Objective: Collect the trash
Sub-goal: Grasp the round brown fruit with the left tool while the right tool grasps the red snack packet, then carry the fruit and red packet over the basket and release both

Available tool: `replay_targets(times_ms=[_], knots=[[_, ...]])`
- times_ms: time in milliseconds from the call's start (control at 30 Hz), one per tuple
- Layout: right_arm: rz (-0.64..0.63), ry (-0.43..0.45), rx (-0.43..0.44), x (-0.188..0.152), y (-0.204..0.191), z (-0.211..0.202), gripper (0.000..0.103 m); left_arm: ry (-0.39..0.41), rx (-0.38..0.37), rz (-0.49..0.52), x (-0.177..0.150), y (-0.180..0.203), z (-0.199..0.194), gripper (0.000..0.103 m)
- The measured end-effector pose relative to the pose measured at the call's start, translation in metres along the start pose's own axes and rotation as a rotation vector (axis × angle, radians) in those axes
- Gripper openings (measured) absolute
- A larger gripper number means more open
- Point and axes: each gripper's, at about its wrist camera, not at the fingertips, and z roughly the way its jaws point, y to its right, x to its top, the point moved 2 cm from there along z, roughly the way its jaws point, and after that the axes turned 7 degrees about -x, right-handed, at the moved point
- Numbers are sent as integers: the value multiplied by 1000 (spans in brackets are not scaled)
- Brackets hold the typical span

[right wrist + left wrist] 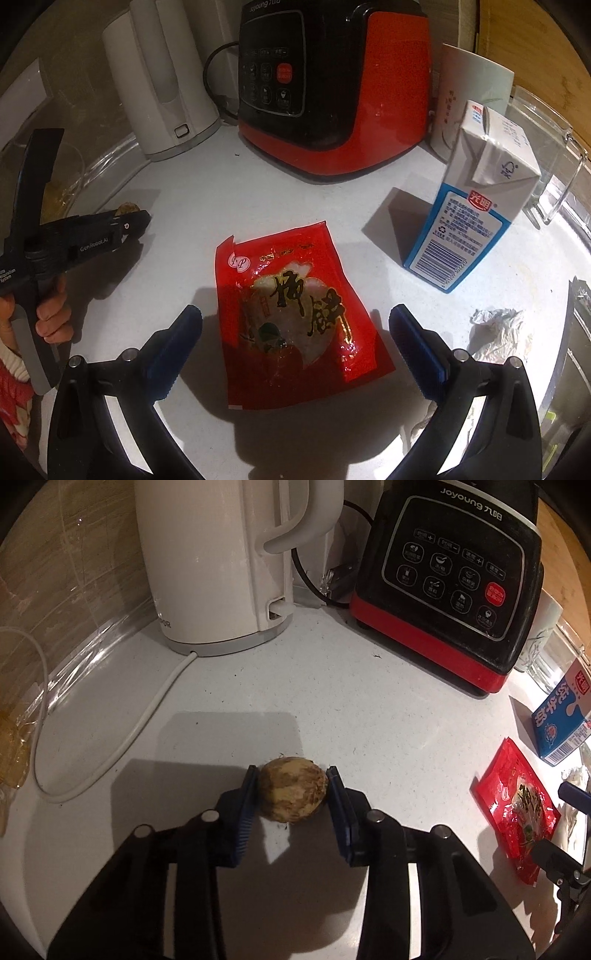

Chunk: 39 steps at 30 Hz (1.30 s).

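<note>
A round brown, mottled piece of fruit scrap (292,790) rests on the white counter (332,701). My left gripper (292,788) is shut on it, a blue pad pressing each side. In the right wrist view the same left gripper (137,221) shows at the left in a person's hand, the scrap (127,209) peeking past its tip. An opened red snack wrapper (295,314) lies flat on the counter between the wide blue pads (413,343) of my right gripper (295,319), which stands open above it. The wrapper (517,808) also shows at the right of the left wrist view.
A white kettle (221,554) with its cord and a red-and-black blender base (450,579) stand at the back. A blue-and-white milk carton (476,206), a crumpled white tissue (498,328), a white cup (469,99) and a glass jug (554,166) sit at the right.
</note>
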Motion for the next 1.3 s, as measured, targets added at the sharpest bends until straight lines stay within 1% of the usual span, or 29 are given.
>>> replay_targets(times_ms=[233, 433, 500, 533, 567, 600, 633, 667, 700, 767, 867, 967, 1100, 1300], knots=[[-45, -32, -10, 6, -5, 16, 101, -2, -2, 9, -1, 1, -1, 36], [-89, -49, -37, 9, -15, 31, 100, -5, 0, 23, -2, 4, -2, 36], [-97, -42, -53, 9, -17, 31, 93, -5, 1, 23, -1, 3, -2, 36], [-99, -38, -50, 10, -18, 30, 85, -6, 1, 23, -1, 3, -2, 36], [-98, -36, -51, 11, -18, 29, 73, -6, 2, 22, -1, 3, -2, 36], [-96, -36, -51, 12, -18, 28, 69, -6, 2, 21, -1, 3, -2, 36], [-94, -40, -51, 13, -18, 27, 61, -6, 2, 21, -1, 3, -2, 36], [-90, -41, -49, 13, -17, 26, 57, -6, 2, 21, -1, 3, -3, 36], [-87, -41, -53, 12, -15, 25, 49, -6, 0, 20, -1, 3, -3, 36], [-77, -36, -55, 10, -13, 22, 26, -3, 0, 24, -2, 4, -5, 36], [-42, -38, -40, 8, -9, 20, 18, 4, 0, 34, -4, 6, -9, 36], [-22, -38, -30, 4, -7, 15, 15, 14, -4, 36, -6, 7, -15, 36], [-4, -19, -9, -4, -7, -3, 15, 27, -10, 35, -10, 10, -29, 36], [14, 36, 40, -21, -16, -51, 15, 55, -29, 37, -30, 21, -68, 36]])
